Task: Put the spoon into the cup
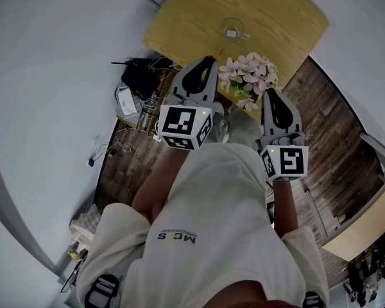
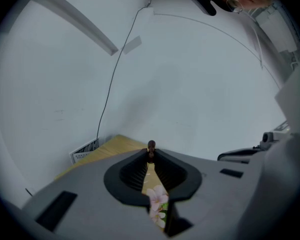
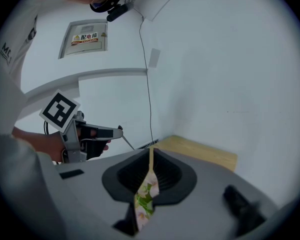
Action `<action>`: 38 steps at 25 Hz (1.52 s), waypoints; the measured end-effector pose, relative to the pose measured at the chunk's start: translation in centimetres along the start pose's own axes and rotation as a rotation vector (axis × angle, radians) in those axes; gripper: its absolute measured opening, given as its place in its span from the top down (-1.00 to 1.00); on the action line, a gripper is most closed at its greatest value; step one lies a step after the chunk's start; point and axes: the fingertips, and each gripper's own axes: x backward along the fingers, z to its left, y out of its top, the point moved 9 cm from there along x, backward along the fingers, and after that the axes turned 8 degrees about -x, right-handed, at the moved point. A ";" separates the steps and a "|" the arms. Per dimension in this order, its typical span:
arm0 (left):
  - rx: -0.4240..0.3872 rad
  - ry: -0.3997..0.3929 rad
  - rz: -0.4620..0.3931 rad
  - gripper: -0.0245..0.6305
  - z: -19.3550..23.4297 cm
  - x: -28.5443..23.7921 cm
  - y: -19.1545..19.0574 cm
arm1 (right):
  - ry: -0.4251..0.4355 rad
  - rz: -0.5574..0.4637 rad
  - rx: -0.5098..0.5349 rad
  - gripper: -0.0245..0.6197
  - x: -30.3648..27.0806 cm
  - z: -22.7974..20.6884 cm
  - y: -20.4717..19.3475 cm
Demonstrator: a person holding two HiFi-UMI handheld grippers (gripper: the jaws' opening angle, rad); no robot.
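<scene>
Clamped in left gripper (image 2: 151, 153), jaws closed: spoon (image 2: 151, 145), by its dark top end, shaft seemingly hanging down and forward. Far ahead and slightly right, past flowers (image 1: 247, 76), on table (image 1: 282, 18): cup (image 1: 233, 27). Pressed together on nothing, and farther off: right gripper (image 3: 150, 151).

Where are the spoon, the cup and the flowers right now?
spoon (image 2: 151, 145): left gripper view, its dark end between the jaw tips.
cup (image 1: 233, 25): head view, its glass wall.
flowers (image 1: 247, 77): head view, middle of the bunch.
</scene>
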 end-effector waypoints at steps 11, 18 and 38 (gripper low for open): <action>0.001 0.006 0.031 0.77 -0.2 -4.6 -0.3 | -0.019 -0.002 -0.046 0.80 -1.1 -3.6 -0.2; -0.001 0.015 0.053 0.77 -0.2 -6.7 -0.8 | -0.003 -0.003 -0.064 0.80 -2.4 -4.9 -0.3; 0.031 0.072 0.147 0.77 0.8 -11.8 -4.7 | -0.023 0.038 -0.135 0.80 -4.0 -8.5 -1.2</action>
